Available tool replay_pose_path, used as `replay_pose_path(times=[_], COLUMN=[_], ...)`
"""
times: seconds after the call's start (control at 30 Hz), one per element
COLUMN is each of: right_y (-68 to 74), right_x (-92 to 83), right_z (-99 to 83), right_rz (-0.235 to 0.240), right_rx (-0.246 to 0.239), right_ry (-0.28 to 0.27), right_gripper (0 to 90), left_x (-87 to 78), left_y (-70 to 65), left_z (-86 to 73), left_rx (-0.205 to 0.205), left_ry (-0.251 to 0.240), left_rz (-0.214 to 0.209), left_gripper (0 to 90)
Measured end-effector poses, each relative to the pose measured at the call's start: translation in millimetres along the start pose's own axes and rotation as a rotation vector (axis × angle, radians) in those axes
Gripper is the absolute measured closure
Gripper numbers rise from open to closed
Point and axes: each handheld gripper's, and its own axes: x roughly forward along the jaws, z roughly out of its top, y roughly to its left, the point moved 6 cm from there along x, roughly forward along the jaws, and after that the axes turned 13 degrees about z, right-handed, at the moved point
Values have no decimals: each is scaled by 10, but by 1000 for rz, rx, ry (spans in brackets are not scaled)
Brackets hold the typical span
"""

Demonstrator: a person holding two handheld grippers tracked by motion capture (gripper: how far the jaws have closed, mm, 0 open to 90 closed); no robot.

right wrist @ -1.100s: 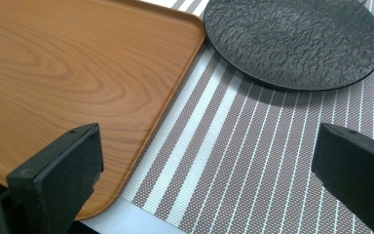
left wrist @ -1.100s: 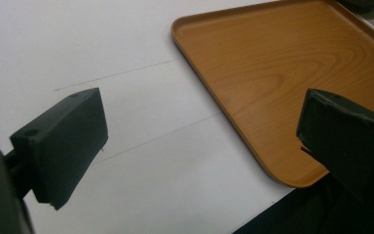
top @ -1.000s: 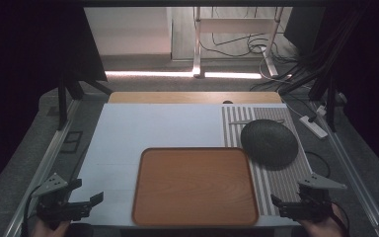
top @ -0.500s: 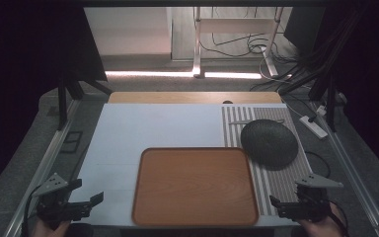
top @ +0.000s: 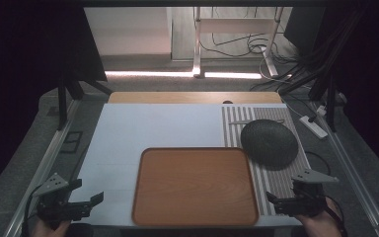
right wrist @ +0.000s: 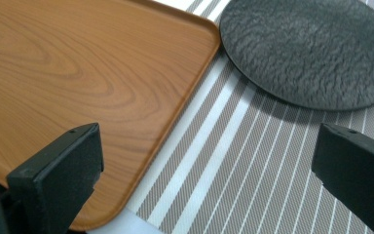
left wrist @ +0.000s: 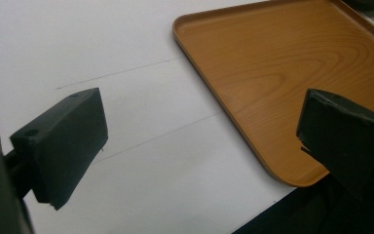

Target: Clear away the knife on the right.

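A white table top [top: 148, 128] is seen across the middle of the high view, with a bare wooden strip [top: 192, 97] along its far edge at 12 o'clock. A rectangular wood-grain tray [top: 195, 185] with rounded corners and a low raised rim is laid flat on the near half of the table, at about 6 o'clock, its near edge close to the table's near edge. A grey-and-white striped placemat [top: 271, 173] is spread along the right side, at 3 o'clock, touching or just beside the right edge of the tray. A dark, round, textured plate [top: 269, 143] is set on the placemat at about 2 o'clock from the tray; in the right gripper view its rim [right wrist: 307, 53] is seen just beside the tray's far right corner [right wrist: 102, 92]. The left gripper [top: 86, 205] is held at 7 o'clock, off the tray's near left corner; in the left gripper view its jaws are spread wide apart over the white surface and the tray corner [left wrist: 282, 83], with nothing between them. The right gripper [top: 276, 201] is held at 5 o'clock over the placemat, jaws likewise spread wide and gripping nothing.
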Motion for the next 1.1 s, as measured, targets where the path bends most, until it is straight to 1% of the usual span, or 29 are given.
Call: replay_pose_path(times=[0.13, 0.3, 0.43, 0.53, 0.57, 0.63, 0.73, 0.87, 1.0, 1.1], right_y=[-8, -41, -66, -83, -109, -137, -165, -220, -251, -272], right_x=[42, 77, 107, 130, 170, 209, 248, 332, 407, 468], right_z=[53, 87, 146, 166, 187, 205, 222, 299, 363, 414], right_rz=[0, 11, 22, 21, 34, 43, 47, 58, 84, 94], right_rx=[-21, -19, -34, -37, -33, -31, -31, -36, -45, -54], right_ry=[-1, -7, -25, -23, -18, -16, -8, -13, -14, -10], right_gripper=[0, 0, 0, 0, 0, 0, 0, 0, 0, 0], left_x=[1, 3, 3, 4, 4, 5, 5, 5, 4, 4], left_y=[1, 2, 2, 3, 3, 2, 3, 2, 3, 6], left_z=[0, 0, -1, -1, -1, 0, 0, 1, 0, 0], left_rx=[0, 0, 1, 1, 0, -4, -4, -4, -6, -5], left_ry=[1, 2, 2, 3, 3, 2, 3, 2, 1, 1], left_rz=[1, 3, 3, 3, 3, 2, 2, 1, 0, -1], left_gripper=[45, 45, 45, 45, 45, 45, 45, 45, 45, 45])
